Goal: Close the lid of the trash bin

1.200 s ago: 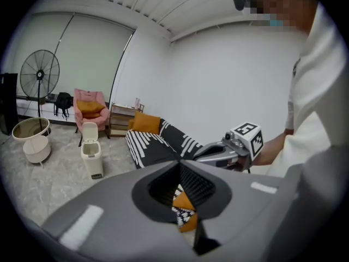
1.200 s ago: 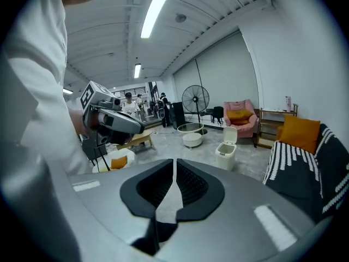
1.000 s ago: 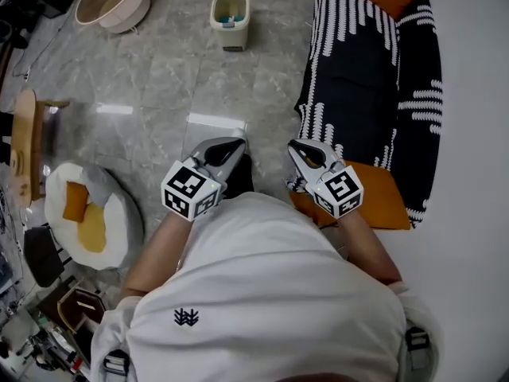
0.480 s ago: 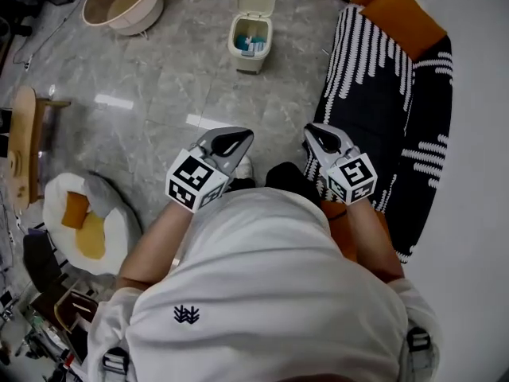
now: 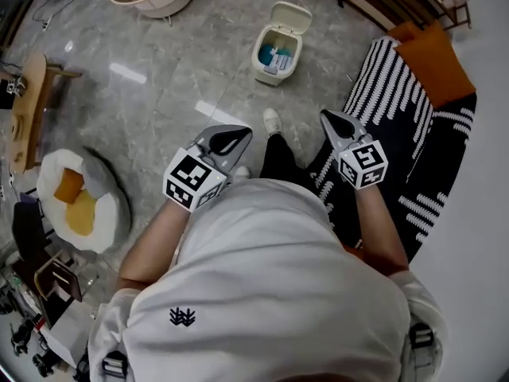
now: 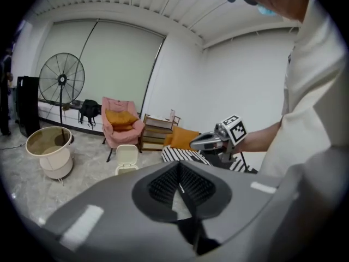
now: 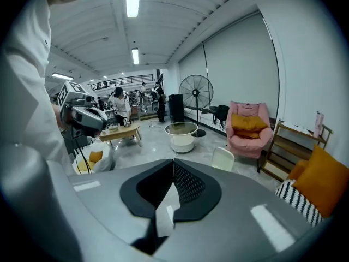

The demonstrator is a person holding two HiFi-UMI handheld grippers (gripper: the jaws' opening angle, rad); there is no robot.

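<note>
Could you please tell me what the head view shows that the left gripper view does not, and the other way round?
Only the head view: the inside of the trash bin, which holds bluish items, and an egg-shaped cushion on the floor. Only the left gripper view: a standing fan and the large window blind behind it. Both: the bin with its lid raised, the beige basin, the striped black-and-white fabric and the right hand-held gripper.

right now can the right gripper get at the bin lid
Probably not yet. The right gripper is held near the person's body, its jaws together, and open floor lies between it and the bin, whose lid stands open on the far side. Nothing blocks the way; stepping closer should do.
</note>
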